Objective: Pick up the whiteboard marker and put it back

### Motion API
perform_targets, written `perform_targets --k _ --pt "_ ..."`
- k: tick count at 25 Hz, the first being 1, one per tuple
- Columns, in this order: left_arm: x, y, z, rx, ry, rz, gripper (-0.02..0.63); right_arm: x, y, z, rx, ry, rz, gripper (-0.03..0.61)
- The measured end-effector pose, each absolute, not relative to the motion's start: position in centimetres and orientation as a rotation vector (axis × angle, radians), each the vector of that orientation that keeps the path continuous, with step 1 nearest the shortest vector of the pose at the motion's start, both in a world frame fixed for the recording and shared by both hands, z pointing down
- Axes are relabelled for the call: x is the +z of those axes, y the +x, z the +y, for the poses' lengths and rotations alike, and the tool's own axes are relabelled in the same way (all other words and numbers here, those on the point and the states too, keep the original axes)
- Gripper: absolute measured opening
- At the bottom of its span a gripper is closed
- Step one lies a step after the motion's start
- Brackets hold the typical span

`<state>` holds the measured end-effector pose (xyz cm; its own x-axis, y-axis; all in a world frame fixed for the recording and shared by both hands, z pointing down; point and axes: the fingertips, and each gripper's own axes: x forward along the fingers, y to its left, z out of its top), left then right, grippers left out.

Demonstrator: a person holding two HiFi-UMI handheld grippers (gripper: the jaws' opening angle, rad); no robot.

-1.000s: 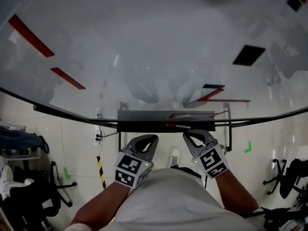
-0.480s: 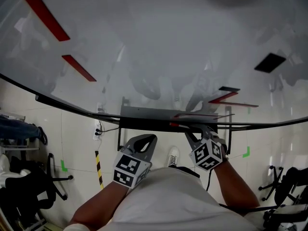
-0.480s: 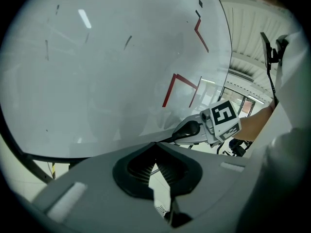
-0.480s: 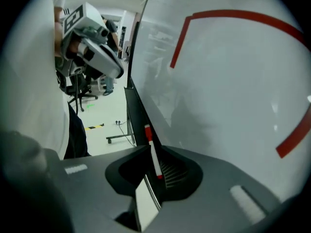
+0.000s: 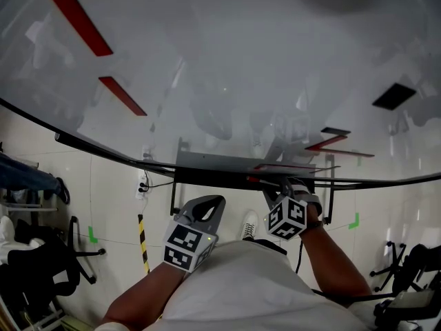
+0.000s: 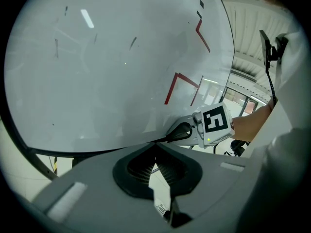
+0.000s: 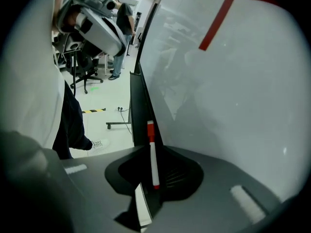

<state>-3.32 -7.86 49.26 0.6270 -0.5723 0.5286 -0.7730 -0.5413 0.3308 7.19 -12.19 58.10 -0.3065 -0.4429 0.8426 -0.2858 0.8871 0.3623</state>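
Observation:
The whiteboard marker [image 7: 152, 159], white with a red cap, lies lengthwise between my right gripper's [image 7: 149, 149] jaws, its cap end pointing out over the dark tray edge. That gripper looks shut on it. In the head view the right gripper [image 5: 274, 186] reaches up to the grey tray [image 5: 207, 164] under the whiteboard [image 5: 227, 61], and the marker's red cap [image 5: 253, 180] shows just left of its tips. My left gripper [image 5: 211, 203] hangs lower, short of the tray, shut and empty. From the left gripper [image 6: 155, 149] view the right gripper [image 6: 171, 137] shows against the board's lower edge.
Red strips [image 5: 76, 16] and a black patch [image 5: 394, 96] sit on the board. Below it are the stand's legs, a wall socket with cables [image 5: 142, 184], yellow-black floor tape [image 5: 142, 234], green marks [image 5: 355, 220] and office chairs [image 5: 41, 267] at both sides.
My right gripper has risen from beside the left one up to the tray and now has the marker between its jaws. The left gripper has hardly moved.

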Motion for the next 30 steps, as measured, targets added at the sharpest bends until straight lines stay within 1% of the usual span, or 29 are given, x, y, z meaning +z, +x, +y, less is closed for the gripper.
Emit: perform_targets --k 8,16,30 --pt "49.2 -3.5 -7.7 0.481 2.307 -1.062 0.017 59.1 7.1 -12.1 -0.202 0.485 -1.866 0.074" --pt "49.2 -3.7 -7.5 0.480 2.307 -1.061 0.017 59.6 7.0 -12.3 -0.191 0.484 -1.862 0.046" --pt "48.7 -3.4 -7.8 0.485 2.322 -1.053 0.017 59.6 6.9 -12.3 -0.232 0.499 -1.863 0.040"
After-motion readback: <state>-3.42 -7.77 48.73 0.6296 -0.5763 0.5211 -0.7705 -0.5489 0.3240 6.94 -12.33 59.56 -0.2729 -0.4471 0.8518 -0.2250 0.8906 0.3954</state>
